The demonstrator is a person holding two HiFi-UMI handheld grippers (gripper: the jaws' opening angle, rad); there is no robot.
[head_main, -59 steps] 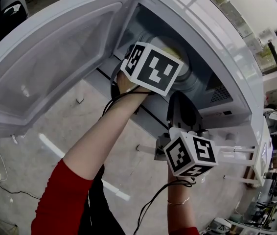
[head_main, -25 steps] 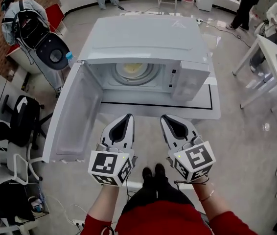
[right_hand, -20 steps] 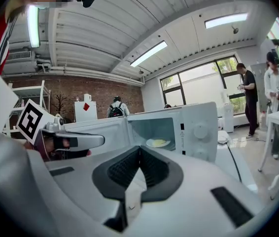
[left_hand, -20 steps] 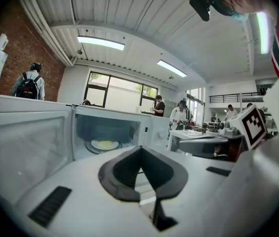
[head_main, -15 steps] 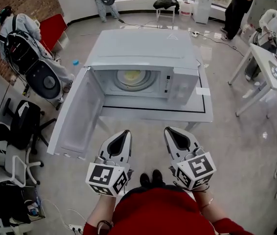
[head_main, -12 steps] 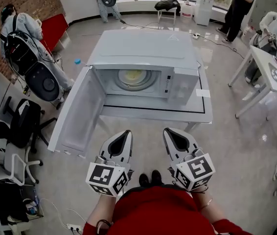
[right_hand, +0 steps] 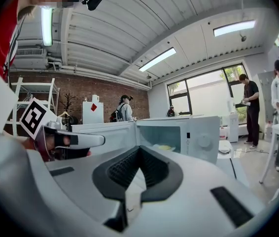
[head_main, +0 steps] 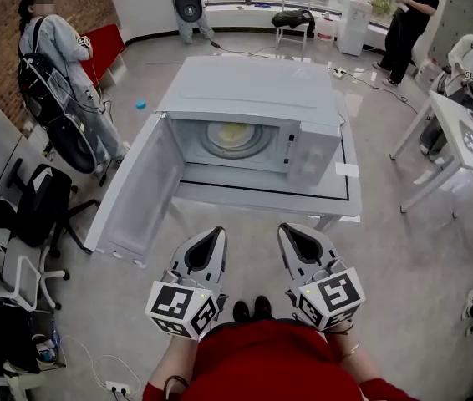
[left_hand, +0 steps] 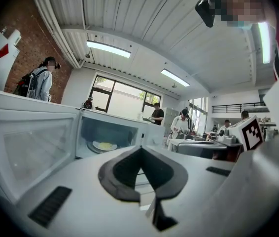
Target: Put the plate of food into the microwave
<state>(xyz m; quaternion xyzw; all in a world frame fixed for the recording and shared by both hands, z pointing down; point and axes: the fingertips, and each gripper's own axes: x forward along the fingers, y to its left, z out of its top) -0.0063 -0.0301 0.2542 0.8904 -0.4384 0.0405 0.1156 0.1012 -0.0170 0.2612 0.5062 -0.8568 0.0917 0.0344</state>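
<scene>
The white plate of yellow food (head_main: 232,134) sits inside the white microwave (head_main: 249,86), whose door (head_main: 136,192) stands open. The left gripper (head_main: 211,234) and right gripper (head_main: 292,229) hover well apart from it, fingers together and empty. Placement looks done; closing the door would take a gentle push at its free edge.

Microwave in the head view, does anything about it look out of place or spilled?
Nothing is spilled or askew. The one loose end: the door of the microwave stands wide open though the plate of food already sits flat inside. The left gripper and right gripper are both shut, empty, clear of it.
</scene>
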